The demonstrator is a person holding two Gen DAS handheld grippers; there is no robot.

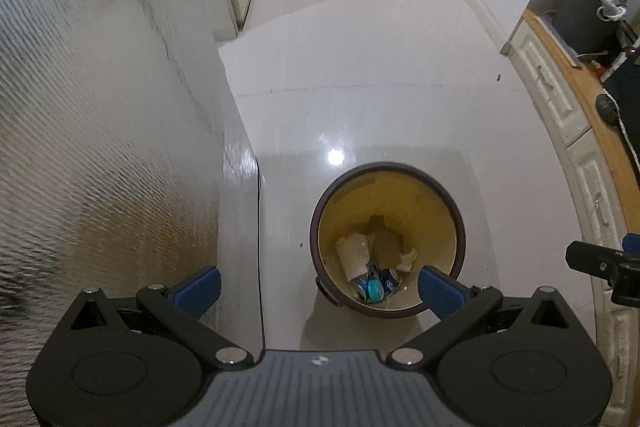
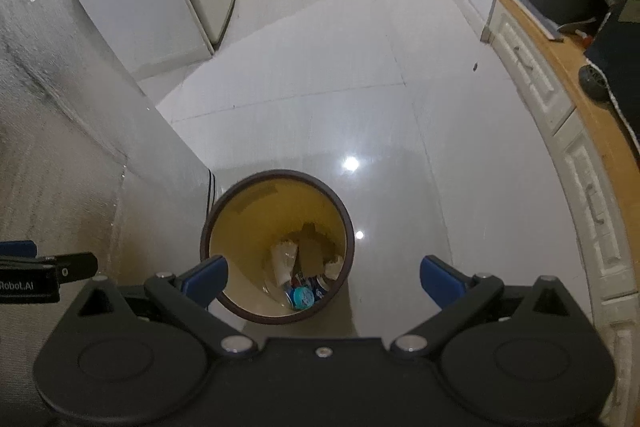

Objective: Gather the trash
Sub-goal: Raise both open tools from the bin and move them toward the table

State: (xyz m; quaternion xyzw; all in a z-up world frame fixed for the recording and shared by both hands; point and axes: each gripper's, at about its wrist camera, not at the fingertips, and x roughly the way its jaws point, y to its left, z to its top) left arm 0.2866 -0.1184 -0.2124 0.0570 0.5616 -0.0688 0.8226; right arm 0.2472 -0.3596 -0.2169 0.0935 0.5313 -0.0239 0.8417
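Both claws, left (image 1: 320, 287) and right (image 2: 324, 281), spread wide, nothing held. Bin (image 2: 347, 227) on floor (image 2: 320, 87); foil panel (image 2: 60, 107) at 9 o'clock, cabinets (image 2: 580, 155) at 3 o'clock.

waste bin (image 1: 320, 211): dark brown rim and outside, mustard yellow inside wall
crushed can (image 1: 376, 287): blue with white lettering, pale turquoise end
paper cup (image 1: 352, 253): off-white
cardboard scrap (image 2: 311, 255): dull brown
left gripper (image 1: 318, 289): black linkage, blue finger pads, grey ribbed body
right gripper (image 2: 324, 281): black linkage and body, blue finger pads
floor (image 1: 360, 95): glossy pale grey tiles with thin dark joints
wall panel (image 1: 80, 107): silvery grey with a fine rippled texture
counter (image 1: 592, 99): orange-brown wood top, cream drawer fronts
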